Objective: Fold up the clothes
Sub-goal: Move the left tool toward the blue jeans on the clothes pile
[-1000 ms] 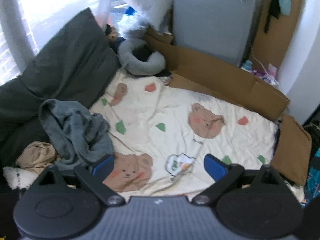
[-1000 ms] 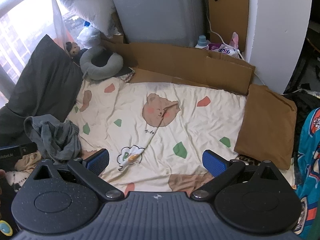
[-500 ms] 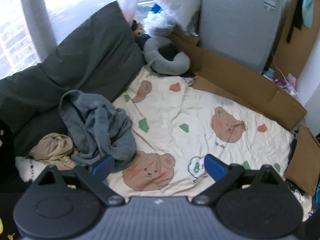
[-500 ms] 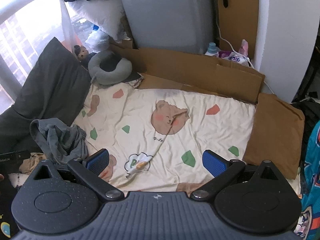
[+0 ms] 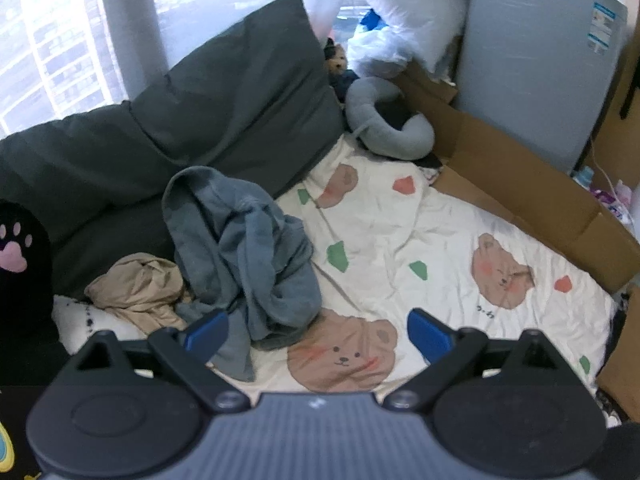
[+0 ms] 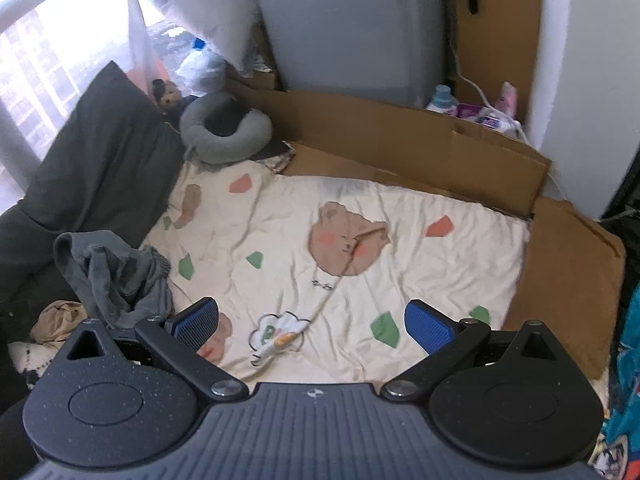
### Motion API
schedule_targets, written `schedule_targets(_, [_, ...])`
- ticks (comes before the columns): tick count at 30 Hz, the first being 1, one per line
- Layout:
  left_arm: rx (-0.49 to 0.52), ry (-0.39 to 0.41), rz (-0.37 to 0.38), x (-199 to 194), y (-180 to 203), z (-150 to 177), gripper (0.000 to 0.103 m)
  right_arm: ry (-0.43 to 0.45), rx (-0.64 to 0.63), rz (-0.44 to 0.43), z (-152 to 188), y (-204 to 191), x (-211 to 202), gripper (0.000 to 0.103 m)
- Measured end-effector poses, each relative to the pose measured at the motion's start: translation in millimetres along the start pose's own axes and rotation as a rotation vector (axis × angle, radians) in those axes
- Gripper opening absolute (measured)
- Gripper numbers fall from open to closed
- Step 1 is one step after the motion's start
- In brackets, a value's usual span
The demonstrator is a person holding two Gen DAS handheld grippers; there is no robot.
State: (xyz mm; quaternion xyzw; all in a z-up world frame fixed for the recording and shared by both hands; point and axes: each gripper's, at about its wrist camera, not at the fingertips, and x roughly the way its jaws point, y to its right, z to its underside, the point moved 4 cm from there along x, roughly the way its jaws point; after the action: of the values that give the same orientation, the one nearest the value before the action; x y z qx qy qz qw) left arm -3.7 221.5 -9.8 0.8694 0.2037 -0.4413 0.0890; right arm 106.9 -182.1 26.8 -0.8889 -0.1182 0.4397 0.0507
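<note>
Both grippers hang spread and empty: left gripper (image 5: 316, 330), right gripper (image 6: 312, 322). Nearer the left one, the crumpled grey-blue cotton garment (image 5: 244, 256) lies heaped at left of its frame, long axis running away, on the cream bear-print bedsheet (image 5: 440, 248) beside a rumpled beige cloth (image 5: 136, 292).

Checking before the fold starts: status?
Left tool open, empty. Right tool open, empty. Grey garment crumpled at the bear sheet's edge, untouched, tan garment beside it. Nothing blocking.
</note>
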Motion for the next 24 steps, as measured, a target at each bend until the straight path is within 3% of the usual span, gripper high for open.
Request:
schedule_targets(10, [-0.077,-0.011,-0.036,41.3,-37.6,9.1,0.092,0.032,-0.047,-0.007,-13.4,-2.8,39.7,0.102])
schedule_targets(24, [-0.085,-0.041,-0.091,105.5,-67.5,33.0,0.092,-0.009,-0.073,-0.056,-30.6,0.0,107.1,0.102])
